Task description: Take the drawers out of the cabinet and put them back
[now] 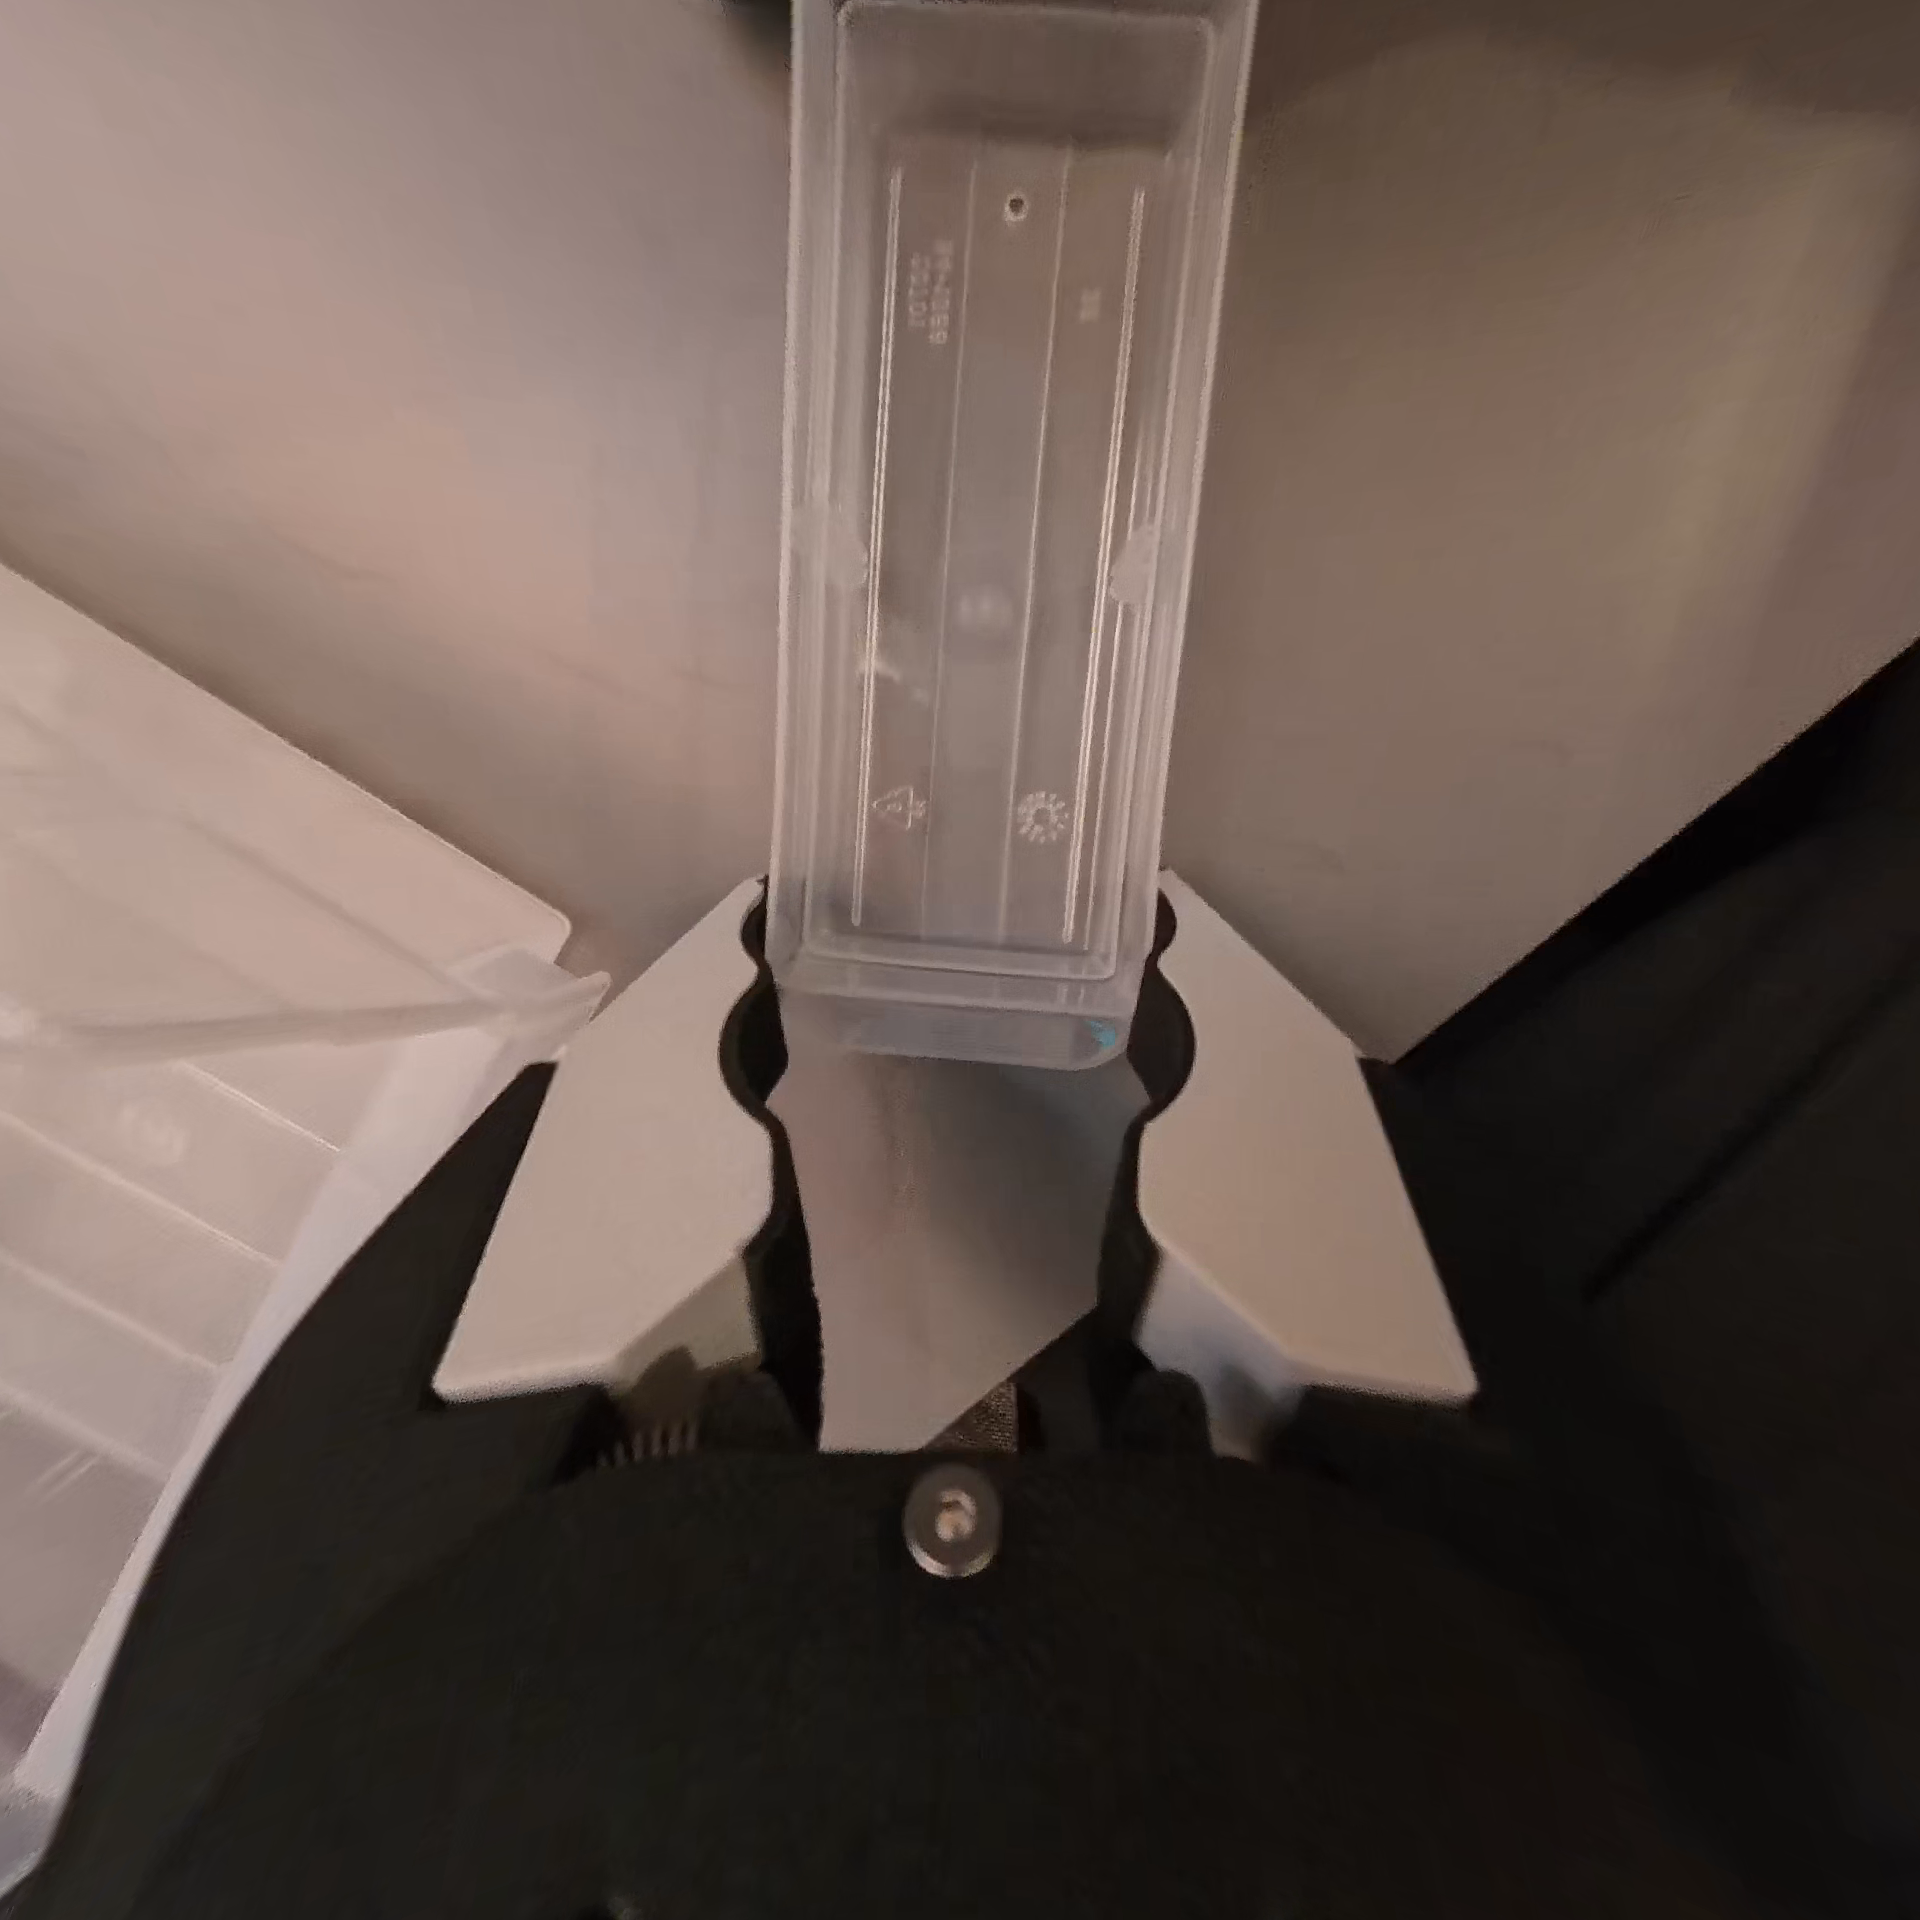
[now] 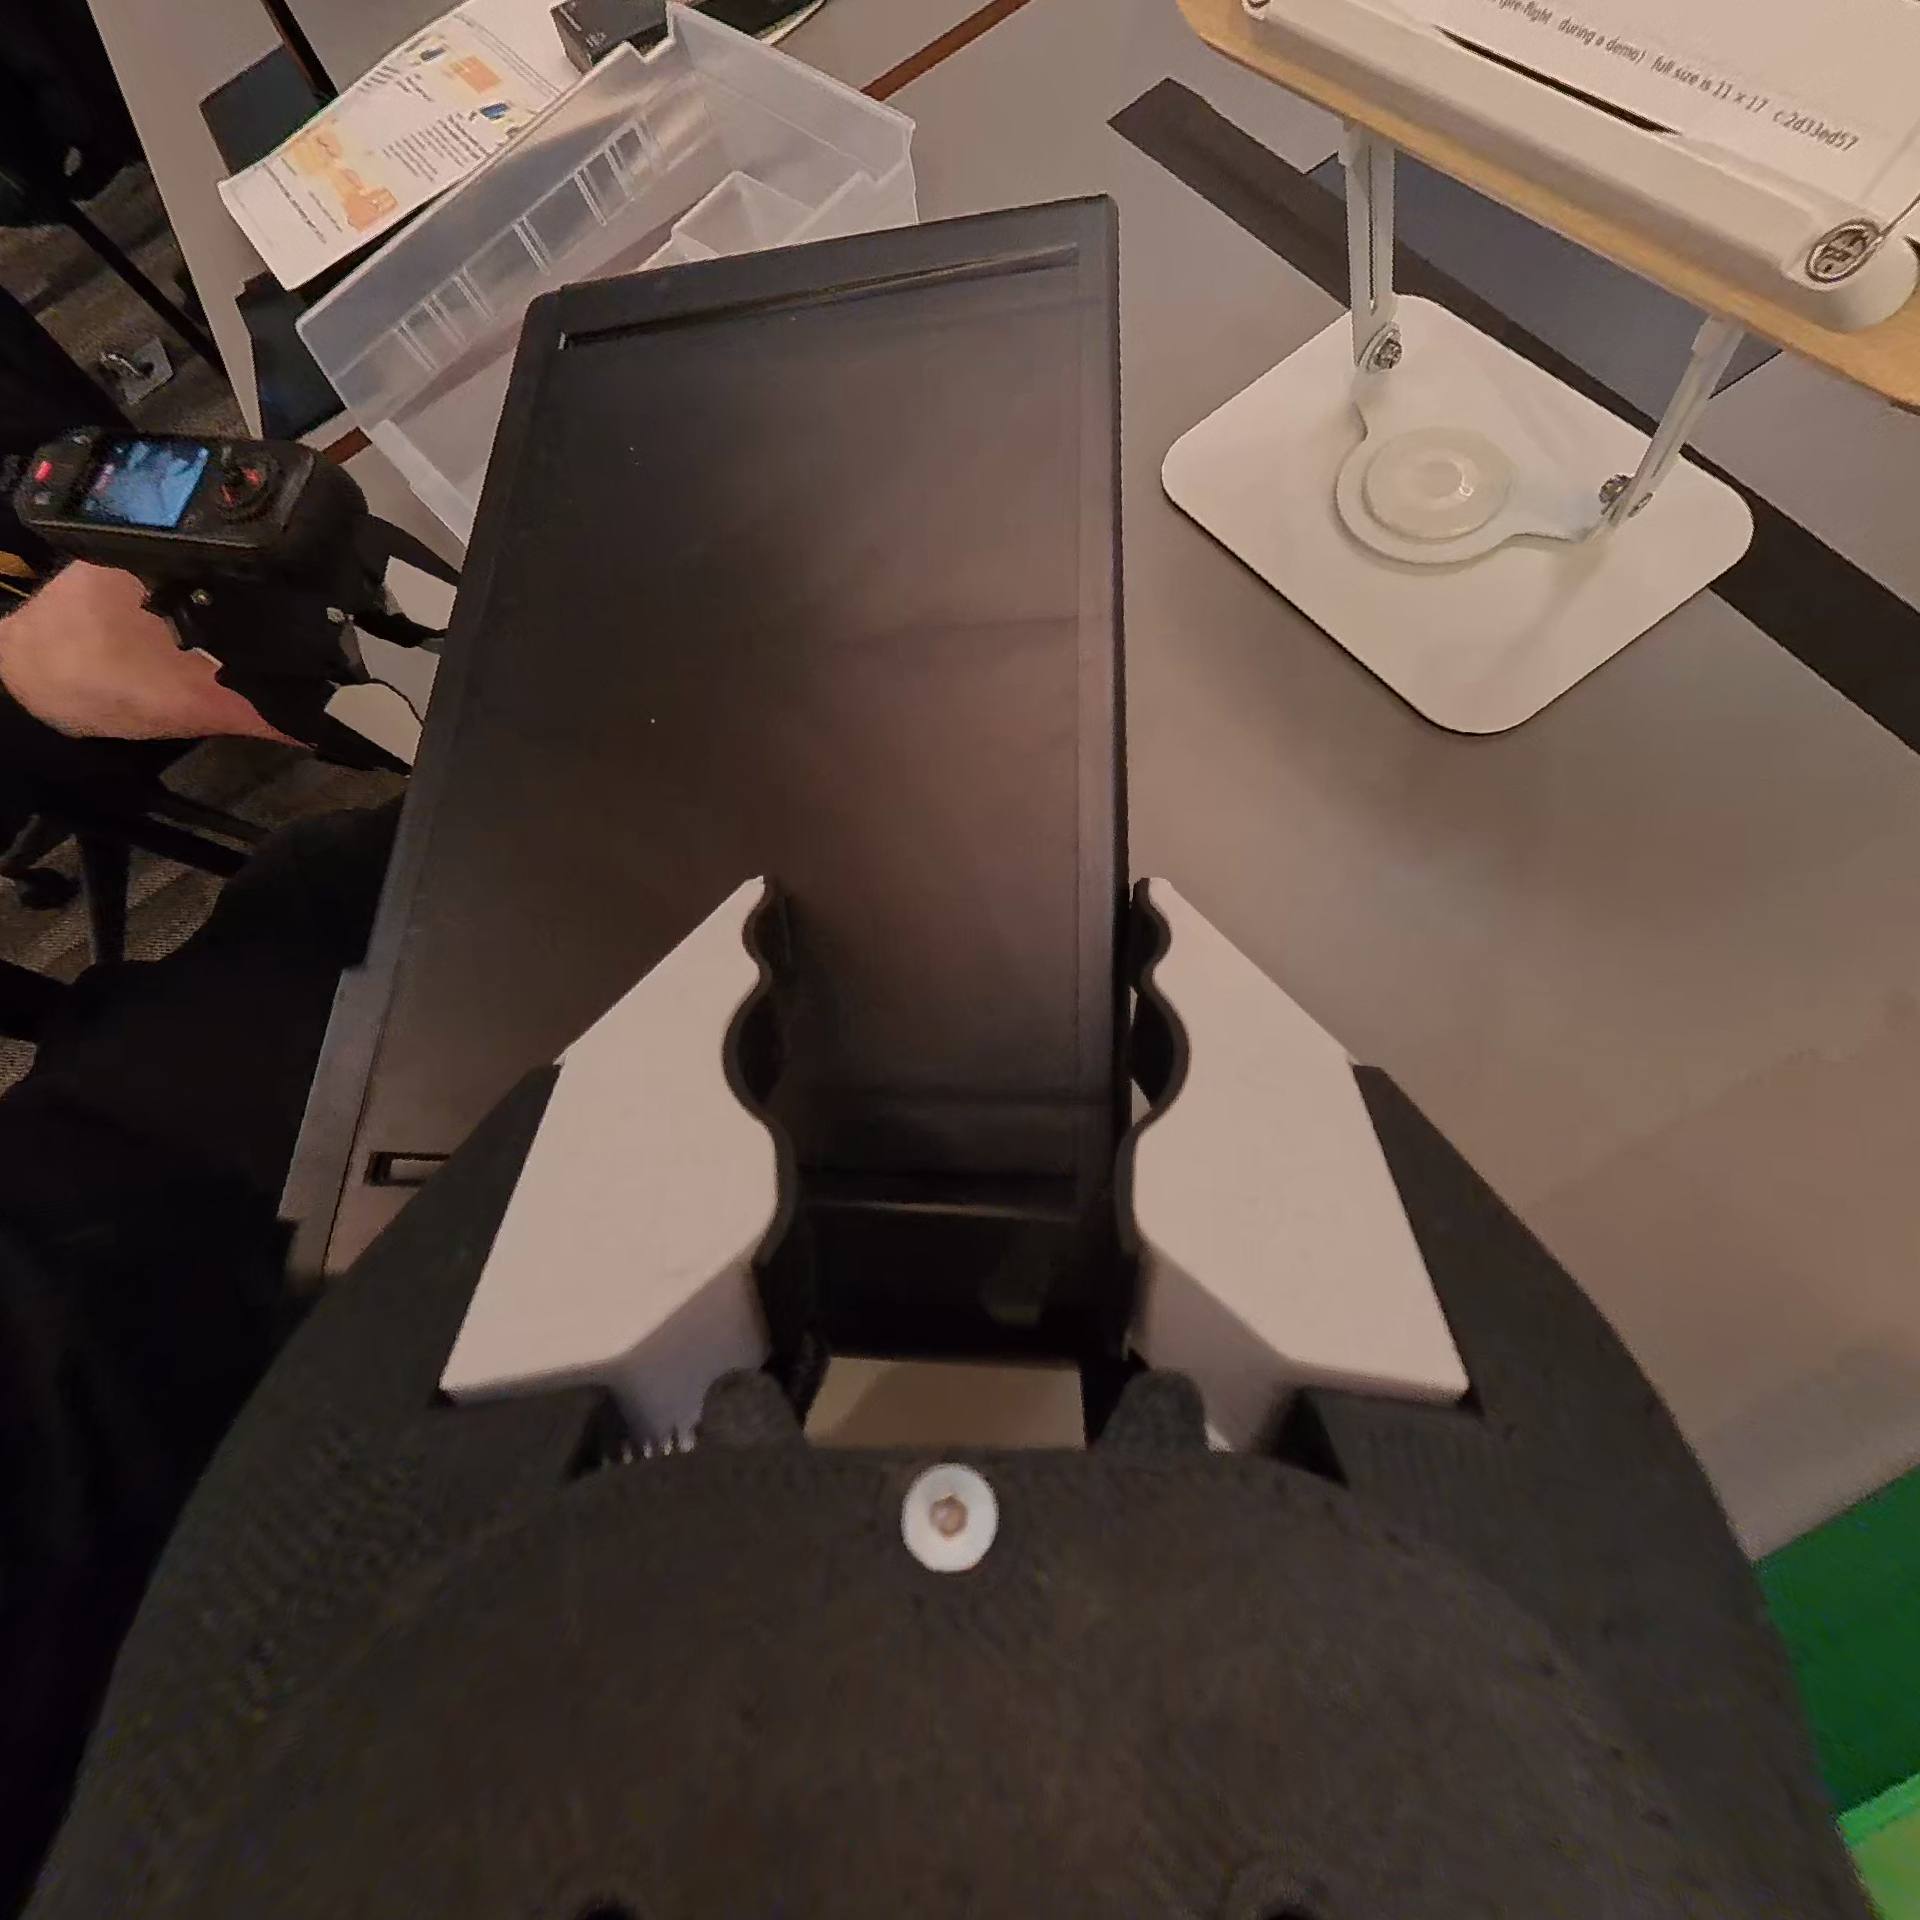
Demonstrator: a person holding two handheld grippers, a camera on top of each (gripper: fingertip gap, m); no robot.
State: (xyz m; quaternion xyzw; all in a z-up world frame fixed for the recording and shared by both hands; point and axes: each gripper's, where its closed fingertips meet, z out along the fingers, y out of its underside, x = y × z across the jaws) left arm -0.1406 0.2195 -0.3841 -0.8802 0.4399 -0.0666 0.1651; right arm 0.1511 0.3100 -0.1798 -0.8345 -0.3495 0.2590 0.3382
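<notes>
Between your left claw [image 1: 961,997] fingers, gripped by its near end, the long clear plastic drawer [image 1: 1003,499] could twist loose. Your right claw [image 2: 956,997] clamps the black plastic cabinet [image 2: 790,644]; a jolt could drag it across the grey worktop [image 2: 1455,987].

The long clear plastic drawer [image 1: 997,540] looks smooth and shiny. The tall black plastic cabinet [image 2: 790,644] looks dull. The grey counter [image 2: 1455,935] is smooth and matt.

Drawer [image 1: 997,540] between my left fingers [image 1: 644,1122], cabinet [image 2: 790,665] between my right.
Another drawer [image 2: 623,249] lies beyond the cabinet; a stand [image 2: 1455,540] right of my fingertips.
</notes>
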